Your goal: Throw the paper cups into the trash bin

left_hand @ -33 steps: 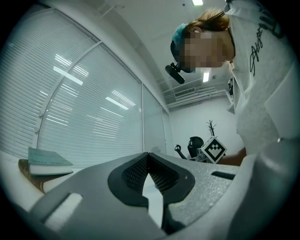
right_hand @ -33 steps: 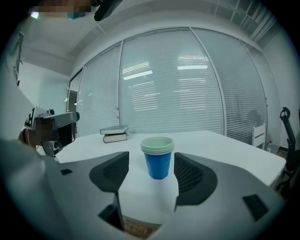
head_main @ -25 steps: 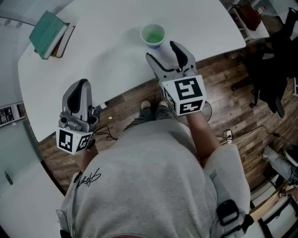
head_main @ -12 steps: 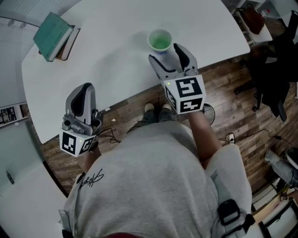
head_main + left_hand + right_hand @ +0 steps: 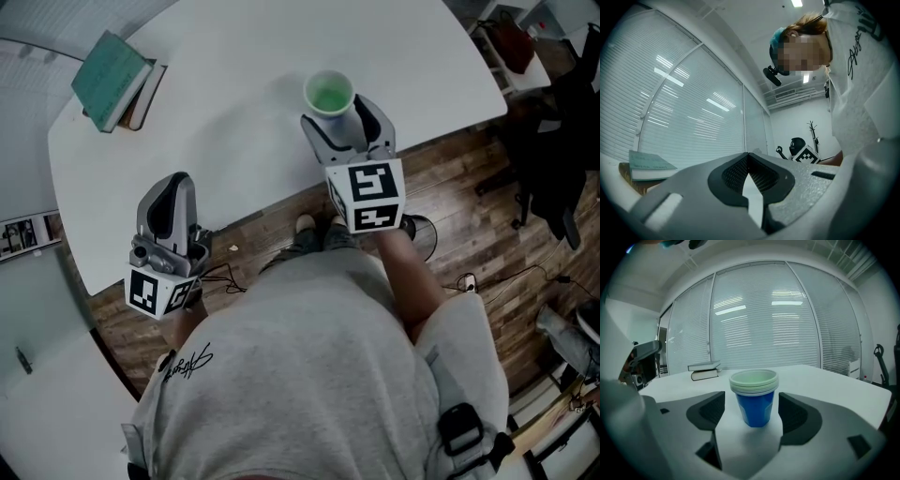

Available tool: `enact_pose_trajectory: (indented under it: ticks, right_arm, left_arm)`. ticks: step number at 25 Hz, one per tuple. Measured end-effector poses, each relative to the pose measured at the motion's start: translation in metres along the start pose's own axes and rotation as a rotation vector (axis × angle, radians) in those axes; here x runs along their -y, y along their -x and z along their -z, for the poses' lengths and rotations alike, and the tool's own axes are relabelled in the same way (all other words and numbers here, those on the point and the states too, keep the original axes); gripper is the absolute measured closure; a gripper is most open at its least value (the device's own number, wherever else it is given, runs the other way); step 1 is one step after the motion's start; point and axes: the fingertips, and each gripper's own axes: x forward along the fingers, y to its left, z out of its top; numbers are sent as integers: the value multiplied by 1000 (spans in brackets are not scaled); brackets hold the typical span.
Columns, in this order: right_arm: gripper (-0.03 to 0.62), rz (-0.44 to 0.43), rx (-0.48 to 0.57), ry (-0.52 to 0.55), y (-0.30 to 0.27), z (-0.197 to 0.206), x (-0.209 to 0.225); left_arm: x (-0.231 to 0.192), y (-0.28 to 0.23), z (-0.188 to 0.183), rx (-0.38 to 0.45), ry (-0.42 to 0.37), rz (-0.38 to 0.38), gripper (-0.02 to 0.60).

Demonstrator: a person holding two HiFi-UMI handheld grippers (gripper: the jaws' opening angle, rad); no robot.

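Paper cups point(image 5: 754, 389), perhaps three nested, stand free between the right gripper's point(image 5: 752, 404) just-opening jaws.

Cool, even ceiling light point(image 5: 797, 3); strip reflections glare on the blinds point(image 5: 740, 305). Head view sharp, soft shadows; the other two bulge fisheye, corners vignetted black

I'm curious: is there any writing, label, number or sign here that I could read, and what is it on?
No text here can be read.
On the shirt: a cursive print, too small and slanted to read.
On the marker cubes: black-and-white square patterns, not words.
On the books: any cover print is too blurred to read.
On the paper cups: no print shows.
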Motion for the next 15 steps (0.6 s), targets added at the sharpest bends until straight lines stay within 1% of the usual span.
enact_pose_trajectory:
  ticks: [7,15]
  right_arm:
    - [270,55,-24,-5,-8,1,5]
    - [270,75,-52,-6,-19,0,8]
  left_arm:
    - [-10,-3,0,13,18,1,578]
    - [-24,-1,3,8,18,3,578]
